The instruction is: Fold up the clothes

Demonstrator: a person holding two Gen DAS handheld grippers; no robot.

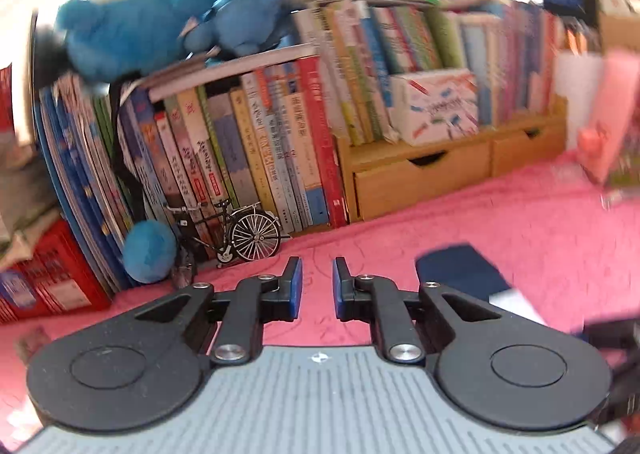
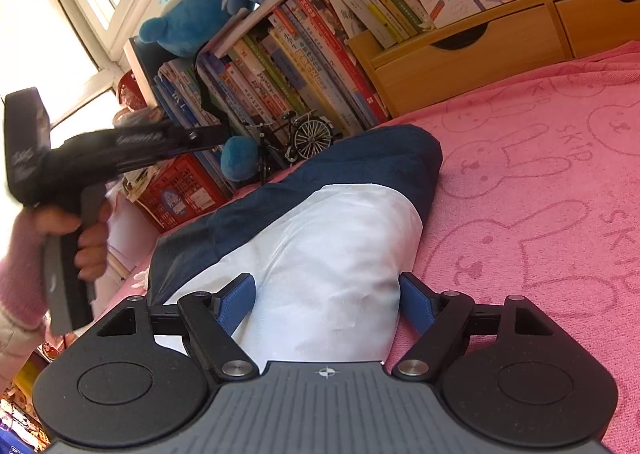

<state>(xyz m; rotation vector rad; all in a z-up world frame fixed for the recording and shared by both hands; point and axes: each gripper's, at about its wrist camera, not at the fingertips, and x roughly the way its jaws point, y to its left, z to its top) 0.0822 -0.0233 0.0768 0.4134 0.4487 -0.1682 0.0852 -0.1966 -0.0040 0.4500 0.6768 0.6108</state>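
Garment [image 2: 320,238]: a navy and white piece of clothing, already doubled into a long bundle, lying on the pink blanket [image 2: 540,181] in front of the bookshelf [image 2: 304,65].
Where in left view: only a blurred navy and white corner [image 1: 468,274] shows, to the right of the left gripper and apart from it.
Long axis: in the right view it runs from the right gripper away toward the books and the toy bicycle [image 2: 304,137], leaning a little to the left.
Ends: the white part is the near end, between the right fingers; the rounded navy end points at the shelf.
Handling, judged: soft, light, limp cloth; it will sag and unfold if lifted by one layer. The white fabric looks smooth and may slip, so pinch through all layers.
Where to hold, judged: at the two near corners or along the folded edge, one gripper to each side, then carry the near end over to the navy end.
Left gripper [image 1: 317,286]: jaws stand a narrow gap apart with nothing between them, only blanket beneath; it is held above the blanket, aimed at the books.
Right gripper [image 2: 328,306]: jaws stand wide, straddling the white end; the pads look beside the cloth, not pressing it, so I judge nothing gripped.
Hand [image 2: 86,238]: in a pink sleeve, it holds the left tool's handle at the left edge of the right view.
Risk, judged: the bundle's top layer sliding off while the end is carried over.
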